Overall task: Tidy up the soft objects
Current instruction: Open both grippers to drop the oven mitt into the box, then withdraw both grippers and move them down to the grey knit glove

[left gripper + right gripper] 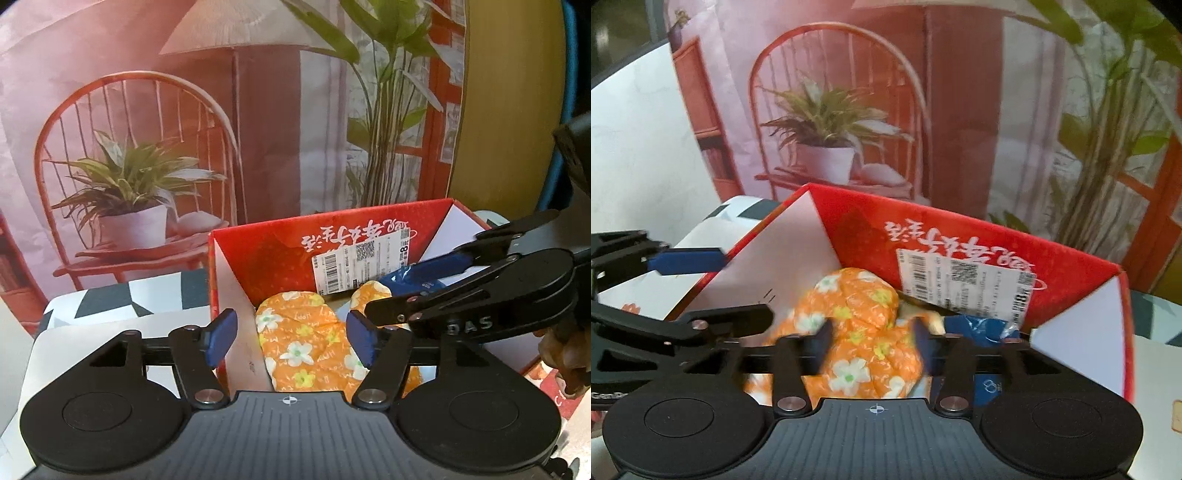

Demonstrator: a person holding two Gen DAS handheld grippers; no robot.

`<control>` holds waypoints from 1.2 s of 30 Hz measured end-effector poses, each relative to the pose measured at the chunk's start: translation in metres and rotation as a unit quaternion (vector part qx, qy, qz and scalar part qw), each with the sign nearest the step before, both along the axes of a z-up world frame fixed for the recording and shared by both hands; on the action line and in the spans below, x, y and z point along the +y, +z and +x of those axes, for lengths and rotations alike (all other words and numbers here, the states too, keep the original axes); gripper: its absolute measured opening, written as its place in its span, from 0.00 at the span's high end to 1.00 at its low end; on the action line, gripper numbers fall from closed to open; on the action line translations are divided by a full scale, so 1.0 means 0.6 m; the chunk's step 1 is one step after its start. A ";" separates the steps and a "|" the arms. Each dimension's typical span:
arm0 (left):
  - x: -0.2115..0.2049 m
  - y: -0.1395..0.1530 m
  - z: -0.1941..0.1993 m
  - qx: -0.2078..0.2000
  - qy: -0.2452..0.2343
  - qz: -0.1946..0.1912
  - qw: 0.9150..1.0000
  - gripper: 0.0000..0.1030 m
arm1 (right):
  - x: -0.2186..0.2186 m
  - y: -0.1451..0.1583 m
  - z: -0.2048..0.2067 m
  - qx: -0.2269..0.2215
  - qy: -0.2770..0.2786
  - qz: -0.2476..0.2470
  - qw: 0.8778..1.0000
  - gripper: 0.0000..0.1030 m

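Observation:
A red cardboard box [280, 243] with a white shipping label stands open on the table; it also shows in the right wrist view [960, 243]. Inside lie orange flowered soft packs [303, 343] and a blue pack [413, 277]. My left gripper [291, 332] is open over the box's left wall, holding nothing. My right gripper [873, 341] hangs over the box with its jaws apart on either side of an orange flowered pack [864, 332]; the view is blurred, and whether the pads touch it I cannot tell. The right gripper also shows in the left wrist view [399, 295], reaching in from the right.
A printed backdrop [147, 147] with a chair, plants and a lamp stands right behind the box. A white sheet [92, 332] and a black-and-white patterned cloth [122, 299] lie left of the box. A yellow panel [513, 110] is at the far right.

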State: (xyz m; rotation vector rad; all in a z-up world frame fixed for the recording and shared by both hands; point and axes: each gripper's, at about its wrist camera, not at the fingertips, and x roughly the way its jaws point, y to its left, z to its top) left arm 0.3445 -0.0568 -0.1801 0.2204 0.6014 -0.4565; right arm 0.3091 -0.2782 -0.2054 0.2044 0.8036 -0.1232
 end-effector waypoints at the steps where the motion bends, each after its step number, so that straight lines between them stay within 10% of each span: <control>1: 0.001 0.003 -0.003 0.000 0.002 -0.001 1.000 0.30 | 0.000 0.003 -0.005 -0.003 -0.006 -0.002 1.000 0.37; 8: 0.014 0.022 -0.041 -0.011 0.011 -0.022 1.000 0.04 | -0.008 0.024 -0.050 -0.014 -0.052 -0.022 0.998 0.01; 36: 0.084 0.038 -0.217 -0.008 0.096 -0.116 0.989 0.00 | 0.014 0.063 -0.302 -0.124 -0.152 0.039 0.980 0.00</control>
